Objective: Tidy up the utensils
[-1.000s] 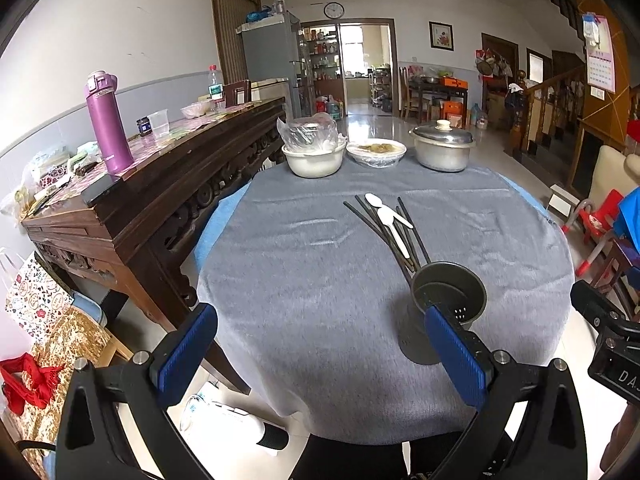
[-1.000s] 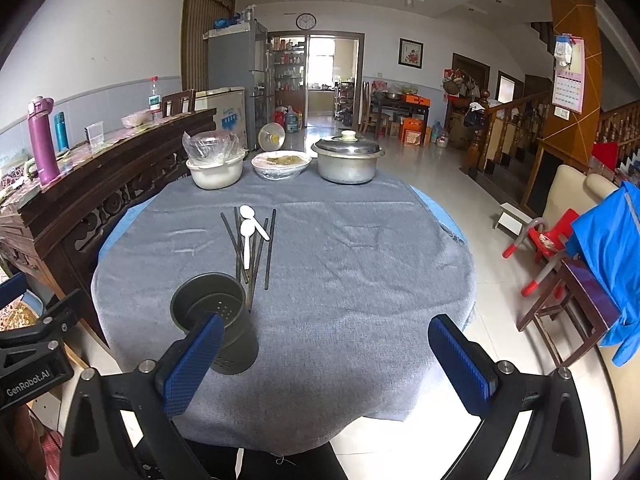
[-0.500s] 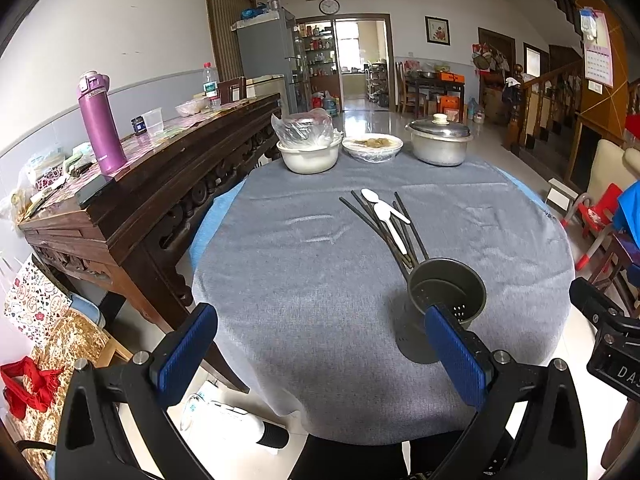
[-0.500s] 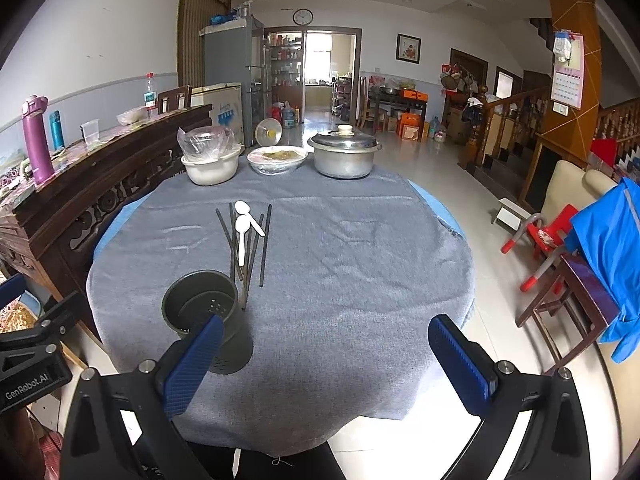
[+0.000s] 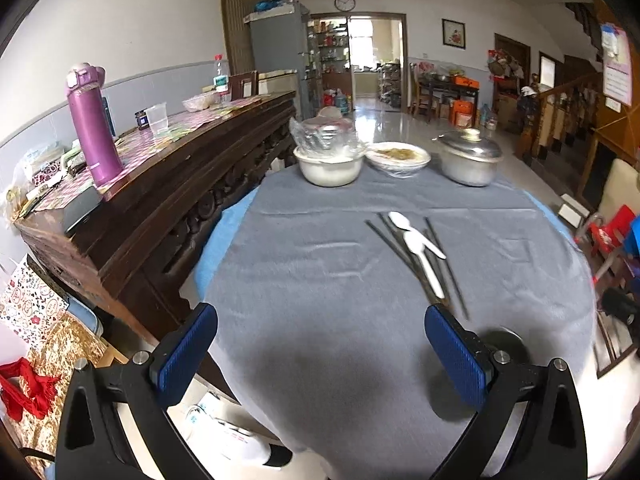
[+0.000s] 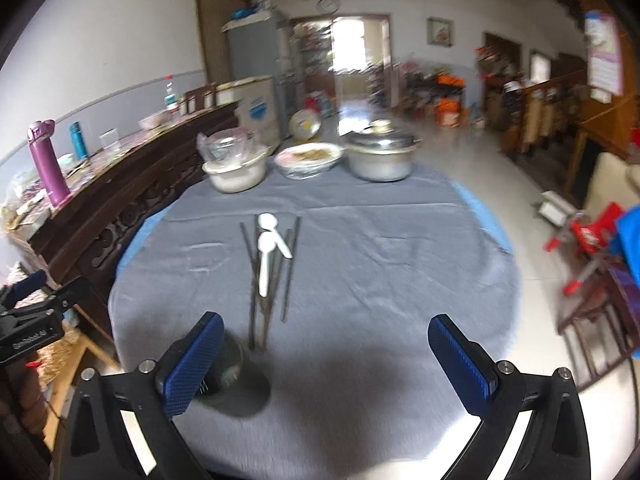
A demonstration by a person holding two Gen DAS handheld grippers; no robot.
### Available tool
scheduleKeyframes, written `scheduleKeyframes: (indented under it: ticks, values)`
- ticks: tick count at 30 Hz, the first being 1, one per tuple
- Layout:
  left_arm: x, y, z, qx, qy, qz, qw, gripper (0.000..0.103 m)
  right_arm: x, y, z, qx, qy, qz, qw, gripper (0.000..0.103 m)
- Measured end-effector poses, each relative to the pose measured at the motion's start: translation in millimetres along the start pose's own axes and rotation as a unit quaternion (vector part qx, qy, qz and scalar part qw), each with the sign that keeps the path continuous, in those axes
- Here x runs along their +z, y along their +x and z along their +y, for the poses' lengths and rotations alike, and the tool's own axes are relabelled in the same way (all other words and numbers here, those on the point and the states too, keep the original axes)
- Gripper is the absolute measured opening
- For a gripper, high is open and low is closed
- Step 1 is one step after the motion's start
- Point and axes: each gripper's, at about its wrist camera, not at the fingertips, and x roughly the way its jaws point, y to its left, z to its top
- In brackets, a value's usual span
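Two white plastic spoons (image 5: 420,248) lie across several dark chopsticks (image 5: 394,246) on the grey tablecloth (image 5: 320,280); they also show in the right wrist view, spoons (image 6: 266,258) and chopsticks (image 6: 286,276). A dark utensil holder (image 6: 234,384) stands at the near edge, partly behind my right gripper's left finger; in the left wrist view only its rim (image 5: 506,342) shows behind the right finger. My left gripper (image 5: 320,356) is open and empty. My right gripper (image 6: 328,364) is open and empty. Both hover over the near table edge.
At the far side of the table stand a white bowl covered in plastic (image 5: 330,160), a dish of food (image 5: 398,158) and a lidded metal pot (image 5: 470,160). A dark wooden sideboard (image 5: 160,184) with a purple flask (image 5: 94,128) runs along the left. A chair with red and blue items (image 6: 600,240) is at the right.
Both grippers have moved forward over the table toward the utensils. The holder, earlier in full view, is now low in the frames behind the fingers. The right view is blurred by motion.
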Motion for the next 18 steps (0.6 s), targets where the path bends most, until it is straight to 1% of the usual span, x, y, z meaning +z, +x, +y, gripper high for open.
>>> scheduleKeyframes:
  ticks: [1,6,7,8,9,11,12,13,14,16,17,18]
  values:
    - [4.6,11.0,3.4,-0.004,-0.002,0.011,0.9999,0.102,12.9,17.2,-1.1,0.02,-0.005,0.012,1.0,0.103]
    - [23.2,80.7,19.6,-0.031,-0.039,0.082,0.9954,0.102,63.2,103.8,9.9,0.078,-0.03,0.056,0.995,0.103]
    - [25.4,92.8,19.8,-0.035,-0.043,0.091,0.9943,0.102,73.8,125.6,15.7,0.095,-0.039,0.067,0.992,0.1]
    - [27.8,105.5,18.2,-0.041,-0.043,0.099,0.9933,0.099,81.1,142.5,20.7,0.106,-0.046,0.075,0.99,0.092]
    - [30.4,117.0,15.4,-0.049,-0.04,0.106,0.9923,0.096,89.2,161.5,26.3,0.115,-0.054,0.084,0.988,0.088]
    - [34.7,135.4,9.3,-0.062,-0.035,0.118,0.9905,0.081,105.3,205.2,39.7,0.129,-0.074,0.106,0.983,0.081]
    - [37.2,145.4,5.9,-0.068,-0.034,0.122,0.9895,0.078,111.4,224.3,44.4,0.132,-0.079,0.112,0.982,0.078]
    - [40.0,154.6,2.5,-0.077,-0.034,0.125,0.9886,0.073,117.4,243.6,48.1,0.138,-0.083,0.121,0.979,0.072]
    - [41.3,160.3,1.3,-0.083,-0.033,0.127,0.9879,0.067,122.2,260.9,51.6,0.144,-0.085,0.131,0.977,0.07]
    - [44.7,174.0,-4.7,-0.092,-0.03,0.133,0.9864,0.062,129.0,296.2,55.9,0.157,-0.078,0.153,0.973,0.069]
    - [46.0,180.4,-6.7,-0.099,-0.031,0.135,0.9854,0.057,131.6,311.9,58.1,0.162,-0.074,0.161,0.971,0.065]
    - [47.1,186.2,-8.3,-0.107,-0.032,0.137,0.9842,0.055,133.6,327.4,60.3,0.167,-0.071,0.17,0.969,0.063]
